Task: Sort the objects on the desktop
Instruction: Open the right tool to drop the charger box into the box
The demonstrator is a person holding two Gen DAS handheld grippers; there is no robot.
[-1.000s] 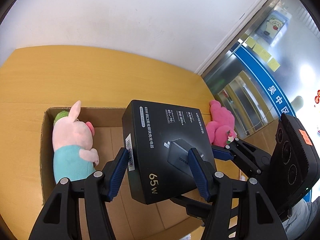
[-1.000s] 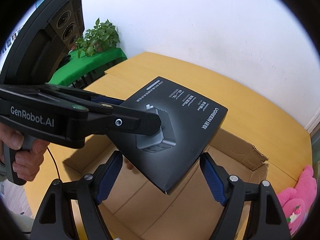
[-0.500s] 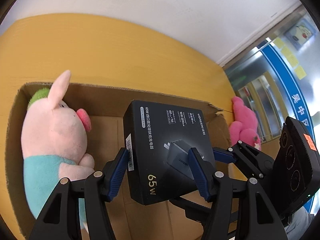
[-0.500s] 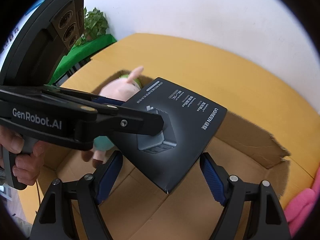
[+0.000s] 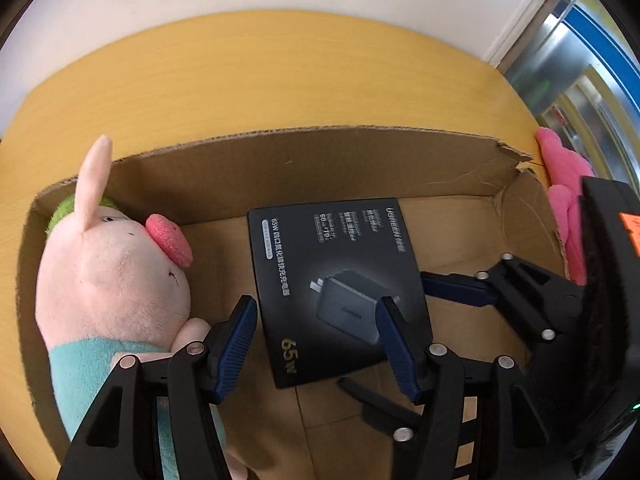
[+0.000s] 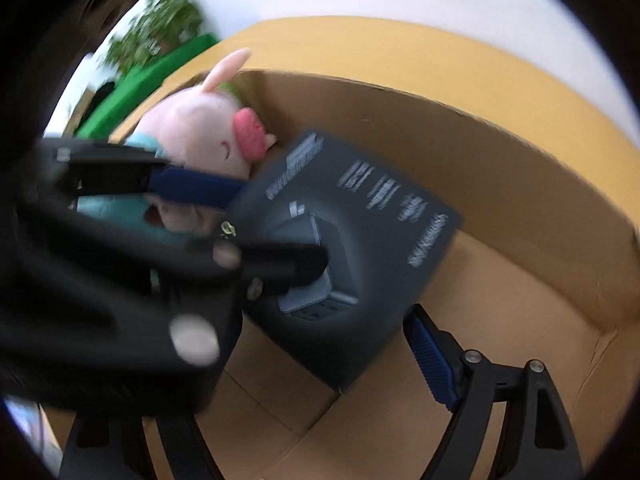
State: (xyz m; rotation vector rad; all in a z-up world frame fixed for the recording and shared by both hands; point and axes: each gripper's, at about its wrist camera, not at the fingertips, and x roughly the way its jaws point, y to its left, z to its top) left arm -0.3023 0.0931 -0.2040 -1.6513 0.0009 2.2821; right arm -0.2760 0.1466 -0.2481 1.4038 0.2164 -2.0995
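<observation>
Carton [image 5: 360,160] on bench [image 5: 280,72], open top. Inside: pig plush [image 5: 112,280] at one end, black charger box [image 5: 336,280] beside it, low over the floor. Left tongs [image 5: 316,340] clamp the box edges. Right tongs [image 6: 320,356] opening, pads clear of box. Pink plush [image 5: 564,184] outside carton.
</observation>
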